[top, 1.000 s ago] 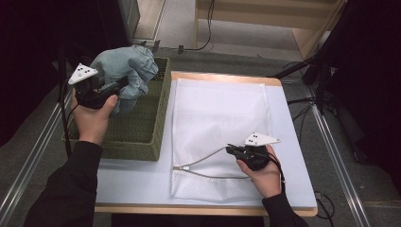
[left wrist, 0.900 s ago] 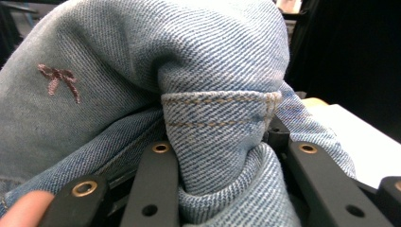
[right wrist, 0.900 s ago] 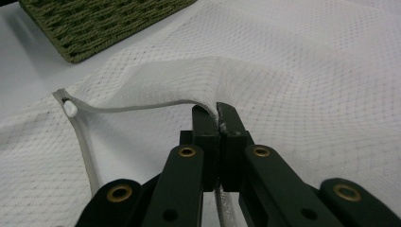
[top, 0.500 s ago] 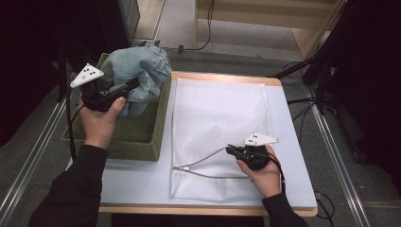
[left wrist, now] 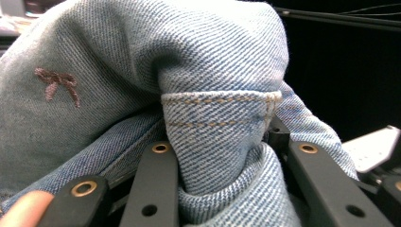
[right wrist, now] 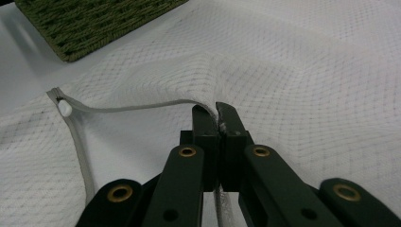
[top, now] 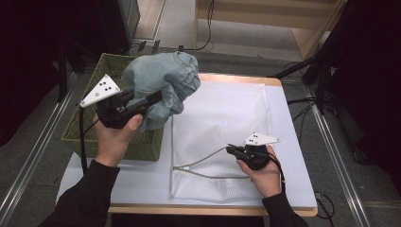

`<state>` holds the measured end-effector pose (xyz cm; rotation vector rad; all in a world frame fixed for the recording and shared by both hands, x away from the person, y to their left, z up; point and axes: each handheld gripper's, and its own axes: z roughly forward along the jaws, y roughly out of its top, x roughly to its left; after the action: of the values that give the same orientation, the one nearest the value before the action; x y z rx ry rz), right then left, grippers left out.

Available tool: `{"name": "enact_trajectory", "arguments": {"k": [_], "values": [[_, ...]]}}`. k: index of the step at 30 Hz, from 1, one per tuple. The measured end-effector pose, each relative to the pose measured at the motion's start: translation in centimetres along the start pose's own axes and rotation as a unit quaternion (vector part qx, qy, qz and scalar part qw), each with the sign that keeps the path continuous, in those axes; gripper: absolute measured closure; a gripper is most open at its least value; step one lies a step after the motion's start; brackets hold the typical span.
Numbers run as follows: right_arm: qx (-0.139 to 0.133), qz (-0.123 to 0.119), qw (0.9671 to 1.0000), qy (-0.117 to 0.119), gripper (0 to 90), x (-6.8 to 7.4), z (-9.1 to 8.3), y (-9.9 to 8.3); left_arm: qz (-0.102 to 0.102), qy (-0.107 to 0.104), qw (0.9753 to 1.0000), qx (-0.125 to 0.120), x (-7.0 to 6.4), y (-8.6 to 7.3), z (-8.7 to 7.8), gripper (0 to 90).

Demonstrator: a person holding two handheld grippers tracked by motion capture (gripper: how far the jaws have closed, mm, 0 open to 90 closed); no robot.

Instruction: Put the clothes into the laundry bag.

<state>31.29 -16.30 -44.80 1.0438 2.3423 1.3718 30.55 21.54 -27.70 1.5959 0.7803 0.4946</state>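
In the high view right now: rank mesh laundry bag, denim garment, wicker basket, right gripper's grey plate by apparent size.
1. mesh laundry bag
2. wicker basket and denim garment: unsure. The garment is lifted nearer the camera and hides part of the basket.
3. right gripper grey plate: smallest.

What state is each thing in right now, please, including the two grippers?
Denim garment: bunched, lifted above the basket, clamped by the left gripper.
Left gripper: jaws shut on a denim fold.
Right gripper: jaws shut on the bag's zip edge.
Mesh laundry bag: flat on the table, zip open, edge raised.
Wicker basket: upright at the table's left side.
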Motion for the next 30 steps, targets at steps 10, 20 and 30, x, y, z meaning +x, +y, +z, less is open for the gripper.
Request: {"name": "enact_trajectory", "arguments": {"k": [10, 20, 30], "values": [[0.005, 0.001, 1.0000, 0.003, 89.7, 0.0, 0.1, 0.0, 0.014, -0.050, 0.9986, 0.002, -3.9, -2.8, -1.5, 68.3], [0.004, 0.011, 0.9999, 0.013, 89.7, -0.1, 0.2, 0.0, 0.017, -0.120, 0.9926, -0.005, -7.5, -6.3, -2.8, 68.1], [-0.010, 0.028, 0.9995, 0.013, 89.7, -0.5, -0.2, 0.5, 0.019, -0.187, 0.9821, 0.009, -8.9, -10.1, -2.5, 67.7]]}}
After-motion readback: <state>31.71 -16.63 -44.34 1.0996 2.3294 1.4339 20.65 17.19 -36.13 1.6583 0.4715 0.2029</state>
